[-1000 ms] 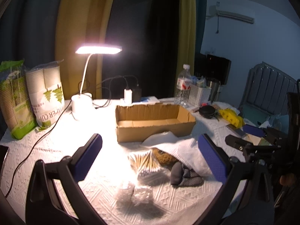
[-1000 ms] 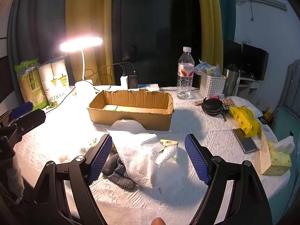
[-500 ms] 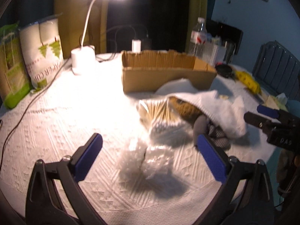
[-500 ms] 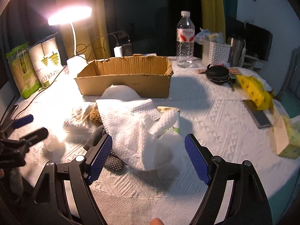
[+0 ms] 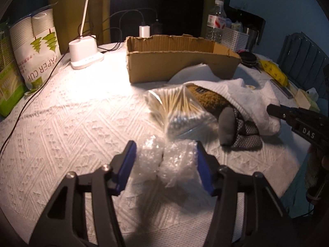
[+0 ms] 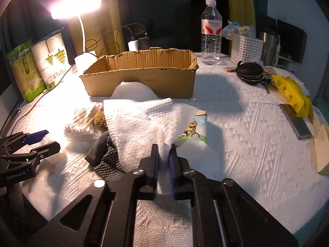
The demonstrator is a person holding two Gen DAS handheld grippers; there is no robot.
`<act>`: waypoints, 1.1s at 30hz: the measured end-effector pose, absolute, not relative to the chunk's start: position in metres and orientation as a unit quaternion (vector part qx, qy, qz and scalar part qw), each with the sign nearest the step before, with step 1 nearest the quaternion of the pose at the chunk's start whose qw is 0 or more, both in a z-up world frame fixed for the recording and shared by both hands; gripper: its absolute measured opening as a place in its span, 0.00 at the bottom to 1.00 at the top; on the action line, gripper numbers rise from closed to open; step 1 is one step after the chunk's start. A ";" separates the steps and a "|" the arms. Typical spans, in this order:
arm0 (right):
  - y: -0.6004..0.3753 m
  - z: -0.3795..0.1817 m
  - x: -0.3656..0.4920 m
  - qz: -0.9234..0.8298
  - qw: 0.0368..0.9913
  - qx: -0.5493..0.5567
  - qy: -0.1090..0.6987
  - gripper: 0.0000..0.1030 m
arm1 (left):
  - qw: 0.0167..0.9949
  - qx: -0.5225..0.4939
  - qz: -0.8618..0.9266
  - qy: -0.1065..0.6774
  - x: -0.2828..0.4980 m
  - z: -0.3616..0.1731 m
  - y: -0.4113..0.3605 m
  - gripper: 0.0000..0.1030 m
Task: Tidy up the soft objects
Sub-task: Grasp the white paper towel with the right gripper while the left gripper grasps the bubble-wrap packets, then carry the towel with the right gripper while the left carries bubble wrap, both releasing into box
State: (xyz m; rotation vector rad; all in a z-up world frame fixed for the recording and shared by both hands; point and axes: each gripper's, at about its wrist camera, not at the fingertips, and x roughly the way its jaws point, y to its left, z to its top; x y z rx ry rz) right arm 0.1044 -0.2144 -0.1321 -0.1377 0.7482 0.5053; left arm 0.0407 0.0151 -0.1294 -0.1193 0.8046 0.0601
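My left gripper has its blue pads on either side of a crumpled bubble-wrap wad on the white tablecloth, touching it. My right gripper is shut on the near corner of a white cloth that drapes over a brown knit item and a grey dotted sock. A clear bag of cotton swabs lies beside them. An open cardboard box stands behind the pile.
A lit desk lamp, paper cup packs, cables and a charger stand at the back left. A water bottle, white basket, black pouch, yellow packet and phone lie right.
Both grippers moved forward and down. The left jaws narrowed around the bubble wrap. The right jaws closed on the white cloth's corner.
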 end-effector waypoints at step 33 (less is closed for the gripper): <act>-0.220 -0.004 0.173 0.359 0.905 0.027 0.227 0.06 | 0.971 -0.080 -0.025 0.224 0.102 0.005 0.039 0.44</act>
